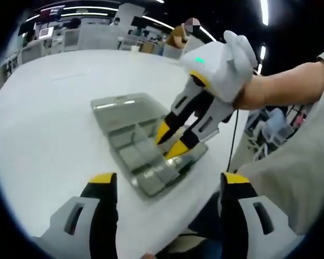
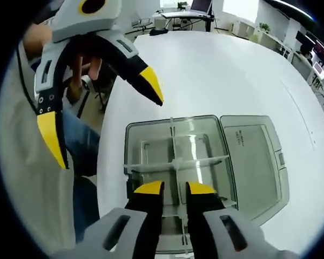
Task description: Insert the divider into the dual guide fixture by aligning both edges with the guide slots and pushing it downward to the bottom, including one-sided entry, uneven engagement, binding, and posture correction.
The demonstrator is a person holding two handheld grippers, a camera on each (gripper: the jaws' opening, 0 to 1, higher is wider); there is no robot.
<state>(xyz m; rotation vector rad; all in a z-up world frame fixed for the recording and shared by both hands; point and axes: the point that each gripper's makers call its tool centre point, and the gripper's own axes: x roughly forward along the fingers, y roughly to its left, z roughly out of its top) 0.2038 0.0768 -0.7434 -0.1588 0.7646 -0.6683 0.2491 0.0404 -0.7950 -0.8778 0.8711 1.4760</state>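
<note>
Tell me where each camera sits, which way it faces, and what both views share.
Left gripper view: rides the open left gripper, looking across the white table at the clear box; the right gripper and a forearm show.
Right gripper view: rides the right gripper, looking down into the box; the left gripper enters from the left.
Shared: table, box, both grippers.

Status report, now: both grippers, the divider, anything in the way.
Right gripper nearly shut, low over the box, pinch not visible. Left gripper open, hovering off the table edge. Dividers stand crossed inside; lid open flat. Nothing blocking.
</note>
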